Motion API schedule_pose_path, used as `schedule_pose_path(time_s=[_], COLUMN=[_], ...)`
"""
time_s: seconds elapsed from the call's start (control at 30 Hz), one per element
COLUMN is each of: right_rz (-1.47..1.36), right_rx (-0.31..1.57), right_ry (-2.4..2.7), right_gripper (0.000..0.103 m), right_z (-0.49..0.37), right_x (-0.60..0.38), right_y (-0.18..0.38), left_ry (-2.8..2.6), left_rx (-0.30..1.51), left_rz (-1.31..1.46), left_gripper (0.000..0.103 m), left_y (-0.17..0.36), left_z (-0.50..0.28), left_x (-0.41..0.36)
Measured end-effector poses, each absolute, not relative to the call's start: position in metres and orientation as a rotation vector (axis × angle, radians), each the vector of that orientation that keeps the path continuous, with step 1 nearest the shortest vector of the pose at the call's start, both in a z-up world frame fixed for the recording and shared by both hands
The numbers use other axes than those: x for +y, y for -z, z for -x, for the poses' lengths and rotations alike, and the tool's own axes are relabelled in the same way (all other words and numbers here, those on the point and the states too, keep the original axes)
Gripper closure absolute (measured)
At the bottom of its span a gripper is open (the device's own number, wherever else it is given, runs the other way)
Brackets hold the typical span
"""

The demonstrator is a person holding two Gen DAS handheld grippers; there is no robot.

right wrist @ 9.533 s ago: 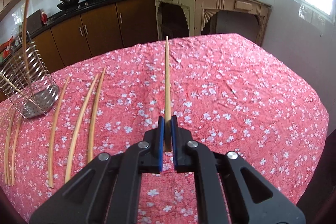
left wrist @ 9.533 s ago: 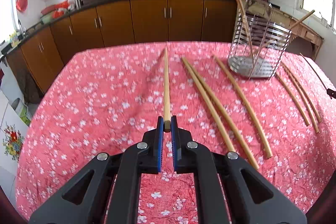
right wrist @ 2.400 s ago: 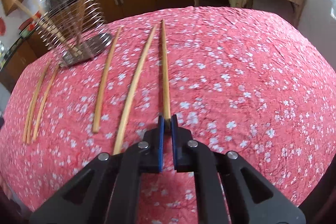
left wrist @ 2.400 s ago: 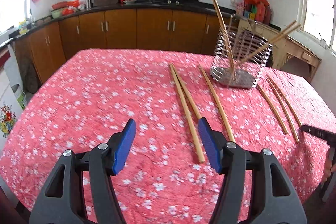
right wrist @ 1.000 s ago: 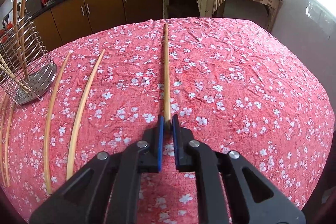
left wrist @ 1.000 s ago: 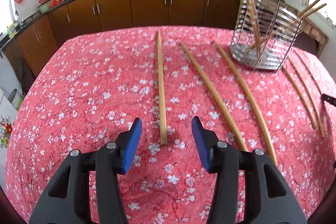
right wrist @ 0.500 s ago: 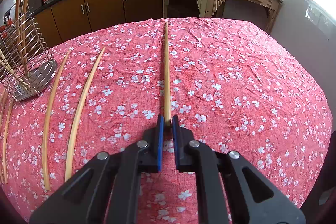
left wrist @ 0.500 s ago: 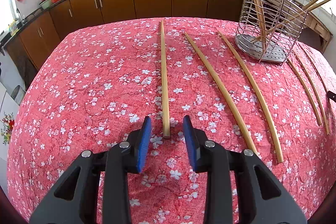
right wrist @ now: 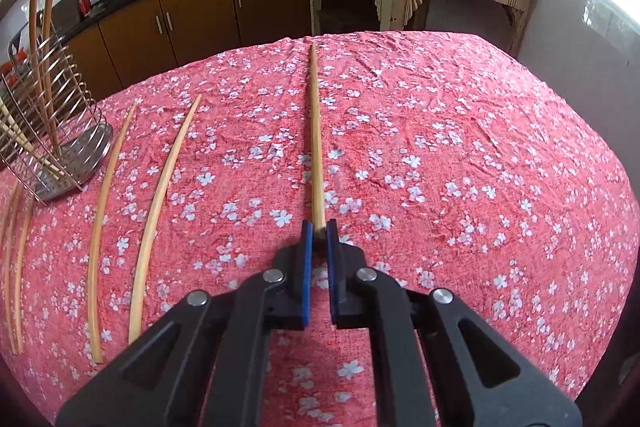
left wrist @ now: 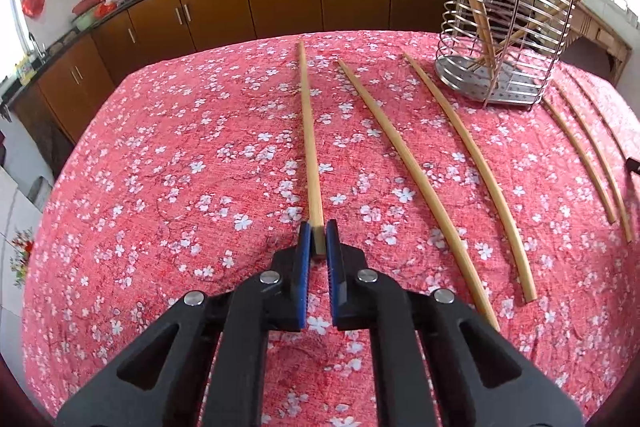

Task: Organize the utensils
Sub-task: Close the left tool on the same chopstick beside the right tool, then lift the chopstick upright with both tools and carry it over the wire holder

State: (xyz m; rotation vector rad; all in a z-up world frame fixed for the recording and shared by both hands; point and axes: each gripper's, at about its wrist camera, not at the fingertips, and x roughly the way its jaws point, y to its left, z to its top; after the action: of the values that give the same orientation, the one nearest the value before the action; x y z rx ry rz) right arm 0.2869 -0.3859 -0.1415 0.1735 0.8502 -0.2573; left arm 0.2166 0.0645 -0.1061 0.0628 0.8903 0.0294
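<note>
While the table [left wrist: 160, 187] with its red flowered cloth lies as before, the wire rack [left wrist: 504, 39] stands at its far right with chopsticks inside. Wide apart a second ago, the left tongs [left wrist: 316, 239] have now clamped the near end of a chopstick [left wrist: 310, 139] lying flat. The right tongs [right wrist: 318, 239] stay pinched on another chopstick's [right wrist: 316, 131] near end.
</note>
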Motion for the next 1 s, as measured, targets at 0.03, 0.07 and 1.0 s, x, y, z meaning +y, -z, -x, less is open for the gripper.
schedule_pose_path(time_s=[0.03, 0.07, 1.0], right_rz=[-0.176, -0.167, -0.181], right_rx=[0.834, 0.814, 0.265], right_ry=[0.25, 0.249, 0.175], right_gripper=[0.095, 0.095, 0.096], right_z=[-0.282, -0.278, -0.219], right_x=[-0.387, -0.387, -0.379], right_y=[0.139, 0.136, -0.045], left_ry=[-0.025, -0.02, -0.082], left_rx=[0.879, 0.862, 0.281], left_rz=[-0.056, -0.056, 0.097], left_gripper=[0.096, 0.096, 0.096], left_y=[0.104, 0.102, -0.052], left_z=[-0.213, -0.209, -0.167], left_x=[0.066, 0.068, 0.112])
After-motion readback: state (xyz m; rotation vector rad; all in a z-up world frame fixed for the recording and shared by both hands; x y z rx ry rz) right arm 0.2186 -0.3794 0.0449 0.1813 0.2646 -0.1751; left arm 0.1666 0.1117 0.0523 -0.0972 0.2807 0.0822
